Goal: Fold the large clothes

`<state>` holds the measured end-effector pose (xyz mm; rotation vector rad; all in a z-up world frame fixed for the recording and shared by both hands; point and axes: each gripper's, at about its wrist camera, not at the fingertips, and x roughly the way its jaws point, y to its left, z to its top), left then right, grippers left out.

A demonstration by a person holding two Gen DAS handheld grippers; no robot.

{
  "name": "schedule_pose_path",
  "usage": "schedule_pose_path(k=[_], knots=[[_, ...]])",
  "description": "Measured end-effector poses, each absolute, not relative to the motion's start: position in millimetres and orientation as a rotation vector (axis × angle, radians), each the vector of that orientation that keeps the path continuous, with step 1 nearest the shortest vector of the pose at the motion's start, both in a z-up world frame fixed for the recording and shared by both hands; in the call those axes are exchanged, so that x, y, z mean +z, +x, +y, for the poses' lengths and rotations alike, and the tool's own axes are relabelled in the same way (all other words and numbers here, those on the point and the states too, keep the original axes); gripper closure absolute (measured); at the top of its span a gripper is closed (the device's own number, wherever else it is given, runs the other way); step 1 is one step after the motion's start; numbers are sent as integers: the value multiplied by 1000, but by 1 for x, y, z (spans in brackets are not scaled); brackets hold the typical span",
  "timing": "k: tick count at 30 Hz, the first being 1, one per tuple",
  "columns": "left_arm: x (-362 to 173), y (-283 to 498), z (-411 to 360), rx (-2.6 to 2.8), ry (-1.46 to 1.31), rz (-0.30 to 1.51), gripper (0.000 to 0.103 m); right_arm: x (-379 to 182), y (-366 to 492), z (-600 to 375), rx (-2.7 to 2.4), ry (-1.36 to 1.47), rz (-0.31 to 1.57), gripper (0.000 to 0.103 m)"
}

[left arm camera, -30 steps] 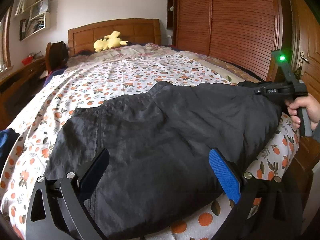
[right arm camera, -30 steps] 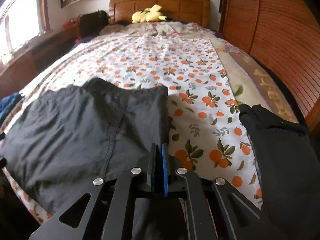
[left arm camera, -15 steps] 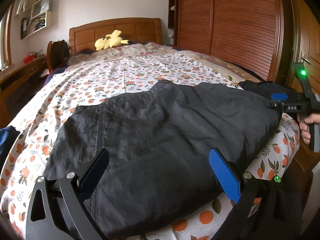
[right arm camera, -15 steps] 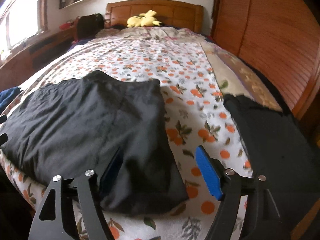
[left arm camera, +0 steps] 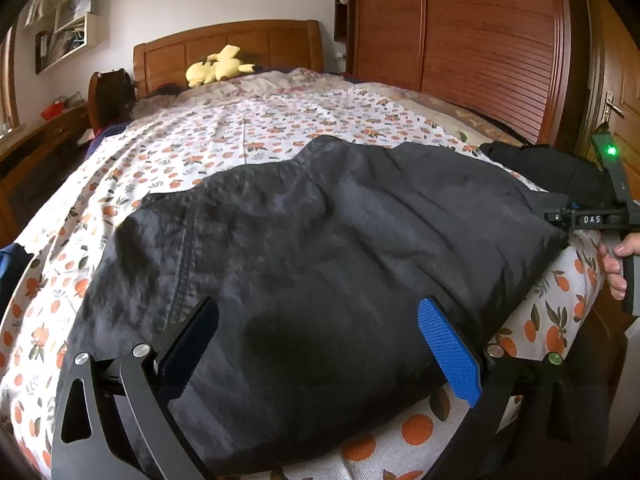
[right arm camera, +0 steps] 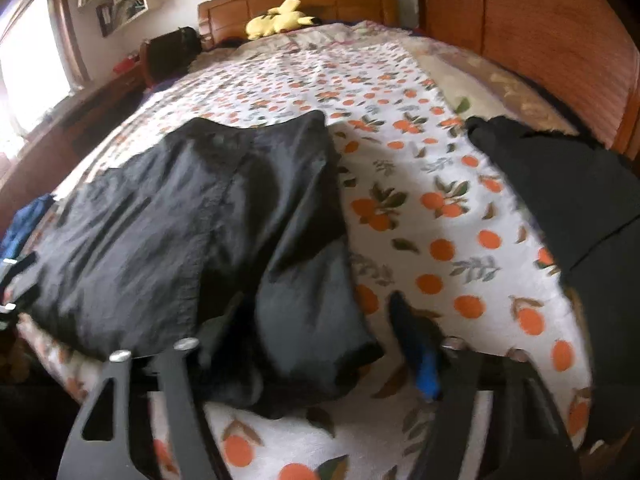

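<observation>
One folded black garment (left arm camera: 320, 264) lies at the bed's (right arm camera: 440, 208) near edge. My left gripper (left arm camera: 320, 344) hovers tilted down over it, jaws spread; my right gripper (right arm camera: 316, 344), jaws closing, straddles its corner ungripped.

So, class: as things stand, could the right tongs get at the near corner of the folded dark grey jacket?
Probably yes. The right tongs, now closing, already straddle the folded dark grey jacket at its near corner, and nothing blocks them.
</observation>
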<state>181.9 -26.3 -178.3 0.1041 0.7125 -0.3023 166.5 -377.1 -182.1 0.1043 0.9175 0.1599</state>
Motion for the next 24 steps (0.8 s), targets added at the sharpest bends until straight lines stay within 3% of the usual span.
schedule_pose_path(k=[6,24], knots=[[-187,185,-27,-298,114,737,3,-172,164,-356,237,50,915,88],[-144,152,24,-265,19,628,3,-69,181,-258,387,-110,688,93]])
